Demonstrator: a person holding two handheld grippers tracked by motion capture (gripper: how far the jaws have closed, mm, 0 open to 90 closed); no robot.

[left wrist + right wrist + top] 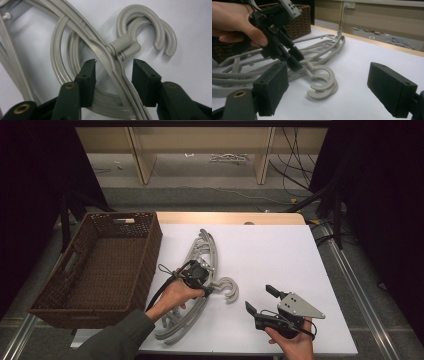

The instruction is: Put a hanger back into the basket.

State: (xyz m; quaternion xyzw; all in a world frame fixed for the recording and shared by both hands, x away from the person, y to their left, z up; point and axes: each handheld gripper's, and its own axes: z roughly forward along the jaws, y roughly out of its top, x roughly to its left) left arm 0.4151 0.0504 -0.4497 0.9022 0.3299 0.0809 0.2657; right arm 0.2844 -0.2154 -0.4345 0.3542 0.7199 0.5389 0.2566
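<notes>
I have my left gripper lowered over the stacked grey plastic coat hangers lying on the white table, its jaws half-wide and straddling the top hanger's neck just below the 2 curled hooks, pads not yet touching, because the neck gives a firm grab point. My right gripper waits apart, jaws wide and empty, leaving room. The brown wicker basket sits beside, likely the destination.
</notes>
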